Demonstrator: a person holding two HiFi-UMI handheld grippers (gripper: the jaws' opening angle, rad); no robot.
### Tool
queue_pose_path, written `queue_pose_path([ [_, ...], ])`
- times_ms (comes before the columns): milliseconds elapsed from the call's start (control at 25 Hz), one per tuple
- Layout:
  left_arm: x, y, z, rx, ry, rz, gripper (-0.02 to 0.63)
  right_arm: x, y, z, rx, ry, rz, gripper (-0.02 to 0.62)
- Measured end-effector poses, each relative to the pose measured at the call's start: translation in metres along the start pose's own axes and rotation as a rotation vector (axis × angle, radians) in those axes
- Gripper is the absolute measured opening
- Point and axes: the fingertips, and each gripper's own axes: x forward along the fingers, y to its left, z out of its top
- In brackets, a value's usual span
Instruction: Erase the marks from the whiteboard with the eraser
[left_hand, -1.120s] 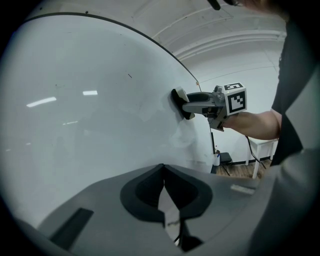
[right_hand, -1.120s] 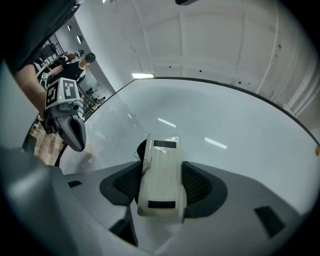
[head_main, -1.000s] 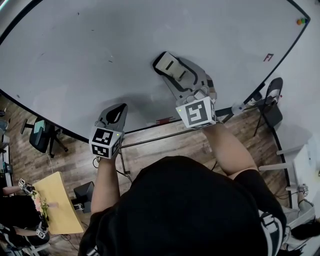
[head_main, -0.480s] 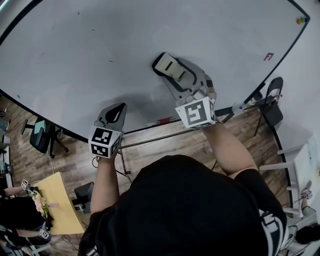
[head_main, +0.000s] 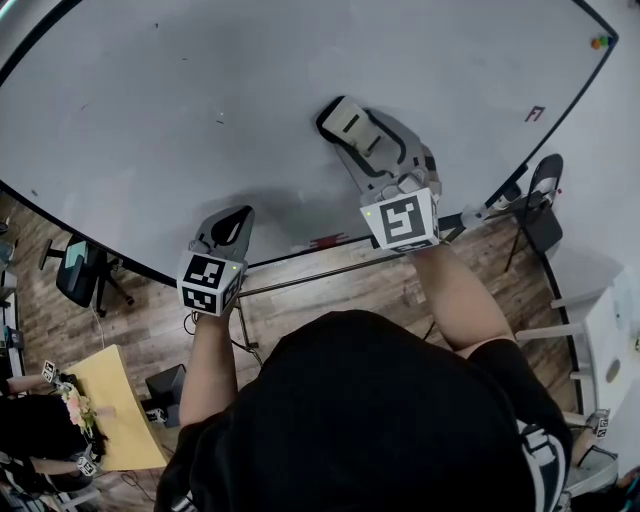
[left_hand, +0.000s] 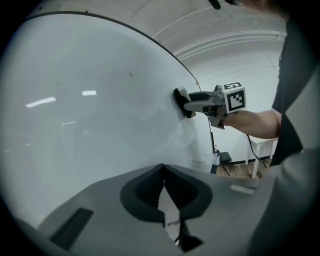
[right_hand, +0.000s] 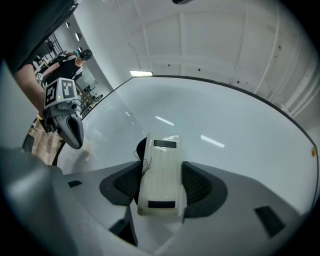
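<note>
The whiteboard (head_main: 200, 130) fills the upper head view, with a few tiny dark marks (head_main: 219, 121) left of centre and a small red mark (head_main: 537, 113) near its right edge. My right gripper (head_main: 352, 130) is shut on the white eraser (head_main: 345, 122), whose dark pad is pressed flat against the board. In the right gripper view the eraser (right_hand: 160, 175) sits lengthwise between the jaws. My left gripper (head_main: 228, 222) hovers near the board's lower edge, shut and holding nothing. The left gripper view shows its jaws touching, and farther off the right gripper (left_hand: 200, 102) with the eraser (left_hand: 181, 101) on the board.
A red marker (head_main: 326, 240) lies on the ledge under the board. Coloured magnets (head_main: 601, 42) sit at the board's top right. A black chair (head_main: 543, 195) stands at the right, another chair (head_main: 78, 272) at the left. A yellow table (head_main: 110, 410) with a person beside it is at lower left.
My right gripper has slid the eraser a little up and to the right across the board. The left gripper has stayed where it was.
</note>
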Motion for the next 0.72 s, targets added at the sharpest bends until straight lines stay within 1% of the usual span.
queue_pose_path([
  [160, 0.002, -0.002, 0.000, -0.002, 0.000, -0.008, 0.011, -0.006, -0.023, -0.003, 0.004, 0.025, -0.038, 0.245],
  [400, 0.008, -0.008, 0.002, 0.008, -0.005, -0.018, 0.011, -0.016, -0.062, -0.012, 0.040, 0.026, -0.102, 0.245],
  [600, 0.013, -0.017, 0.004, 0.000, -0.015, -0.038, 0.011, -0.031, -0.101, -0.027, 0.090, 0.044, -0.161, 0.245],
  [720, 0.014, -0.021, 0.004, 0.005, 0.007, -0.034, 0.011, -0.040, -0.121, -0.034, 0.128, 0.048, -0.193, 0.245],
])
